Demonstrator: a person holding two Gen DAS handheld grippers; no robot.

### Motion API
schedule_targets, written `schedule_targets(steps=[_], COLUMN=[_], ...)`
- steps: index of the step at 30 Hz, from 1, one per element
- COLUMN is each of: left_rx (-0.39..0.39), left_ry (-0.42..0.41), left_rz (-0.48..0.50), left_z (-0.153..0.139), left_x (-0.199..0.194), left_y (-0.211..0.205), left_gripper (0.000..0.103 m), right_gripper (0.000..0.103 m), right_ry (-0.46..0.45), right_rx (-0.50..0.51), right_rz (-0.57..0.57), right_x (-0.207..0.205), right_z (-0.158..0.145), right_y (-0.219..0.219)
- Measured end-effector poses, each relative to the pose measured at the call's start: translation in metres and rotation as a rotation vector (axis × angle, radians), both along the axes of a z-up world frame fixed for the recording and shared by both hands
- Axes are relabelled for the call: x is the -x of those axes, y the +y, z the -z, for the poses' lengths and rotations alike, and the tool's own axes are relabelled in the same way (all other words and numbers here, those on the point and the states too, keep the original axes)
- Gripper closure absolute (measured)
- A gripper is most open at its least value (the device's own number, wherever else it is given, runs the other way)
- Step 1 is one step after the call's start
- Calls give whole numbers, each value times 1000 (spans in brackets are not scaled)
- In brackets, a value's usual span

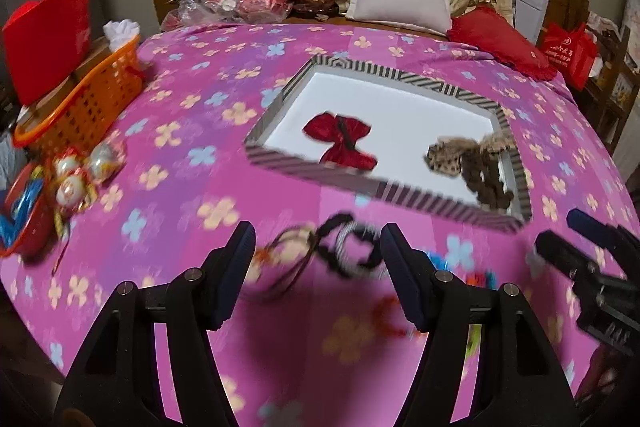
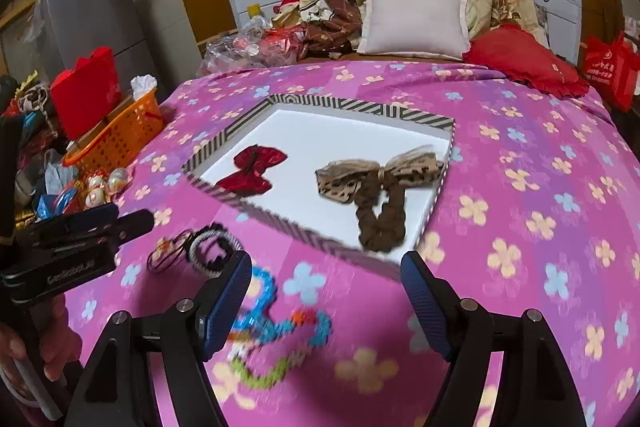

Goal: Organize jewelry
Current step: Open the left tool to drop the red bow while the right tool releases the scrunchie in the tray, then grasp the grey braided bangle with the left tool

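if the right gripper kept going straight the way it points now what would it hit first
Most likely the colourful bead string lying on the pink bedspread, seen between the open right gripper. The striped tray lies further along. Depth is hard to judge.

White lettering on the side of the left gripper (image 2: 132, 223), seen from the right wrist camera, appears to read "GenRobot.ai". White characters on a red bag (image 2: 610, 71) beside the bed are illegible.

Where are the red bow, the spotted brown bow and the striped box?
red bow (image 2: 253, 169), right wrist view, its middle.
spotted brown bow (image 2: 379, 174), right wrist view, its knot.
striped box (image 2: 352, 105), right wrist view, far rim.
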State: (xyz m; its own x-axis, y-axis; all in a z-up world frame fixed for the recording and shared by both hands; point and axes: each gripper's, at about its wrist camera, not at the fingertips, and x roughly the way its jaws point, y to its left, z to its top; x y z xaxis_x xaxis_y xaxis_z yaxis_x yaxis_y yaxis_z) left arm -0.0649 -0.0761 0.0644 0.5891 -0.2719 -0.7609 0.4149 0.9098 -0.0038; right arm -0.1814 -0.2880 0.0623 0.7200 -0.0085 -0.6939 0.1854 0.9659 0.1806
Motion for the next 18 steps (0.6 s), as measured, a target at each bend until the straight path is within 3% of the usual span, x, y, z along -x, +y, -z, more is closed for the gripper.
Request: schedule_targets(steps=[10, 18], left_rx=[-19, 26], left_ry=[34, 64], left_rz=[-53, -56], left_z=[22, 25], left_x=[41, 37], left_y=[61, 60], left_gripper=[38, 38], right_gripper=[28, 28], right_ry=[25, 35], right_rx=[-23, -11], right_rz=[-21, -55], right_x=[33, 38], right_z=[13, 18], right_y=[21, 36])
